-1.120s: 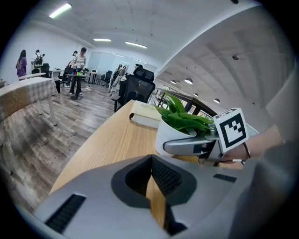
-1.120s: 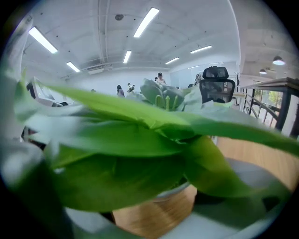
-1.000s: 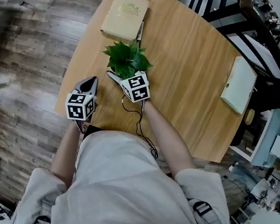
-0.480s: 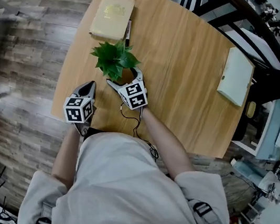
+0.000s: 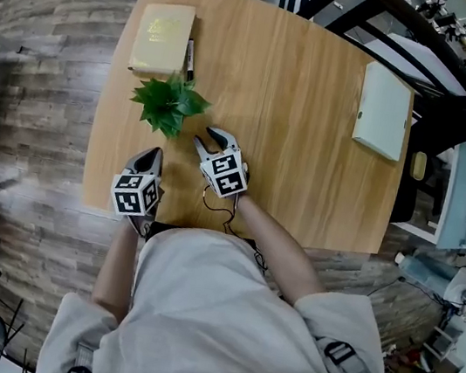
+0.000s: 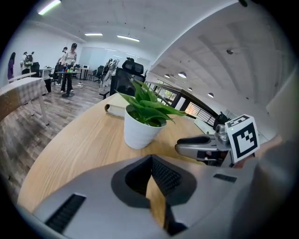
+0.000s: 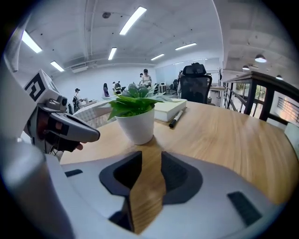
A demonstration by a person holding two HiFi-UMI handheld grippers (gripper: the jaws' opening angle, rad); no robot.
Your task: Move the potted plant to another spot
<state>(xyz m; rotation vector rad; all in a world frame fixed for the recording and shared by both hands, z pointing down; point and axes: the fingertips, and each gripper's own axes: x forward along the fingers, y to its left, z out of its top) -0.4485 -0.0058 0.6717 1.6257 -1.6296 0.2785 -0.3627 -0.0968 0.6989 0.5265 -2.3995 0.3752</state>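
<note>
The potted plant [image 5: 169, 101], green leaves in a white pot [image 7: 136, 125], stands upright on the wooden table [image 5: 293, 147] near its left side, just in front of a cream book. My right gripper [image 5: 208, 139] sits to the plant's right and nearer me, clear of the pot. Its jaws are closing, with only bare wood between them [image 7: 148, 156]. My left gripper [image 5: 151, 156] is at the table's near edge, below the plant, with its tips together and nothing in them [image 6: 152, 158]. The pot [image 6: 140, 130] is a short way ahead of it.
A cream book [image 5: 164, 28] and a black pen [image 5: 190, 59] lie behind the plant. A pale flat box [image 5: 383, 109] rests at the table's right edge. A black office chair [image 7: 195, 81] stands beyond the table, and people stand far off in the room.
My right gripper had the pot between its wide jaws. Now it has pulled back from the plant toward me and its jaws have narrowed. The plant stands free.
</note>
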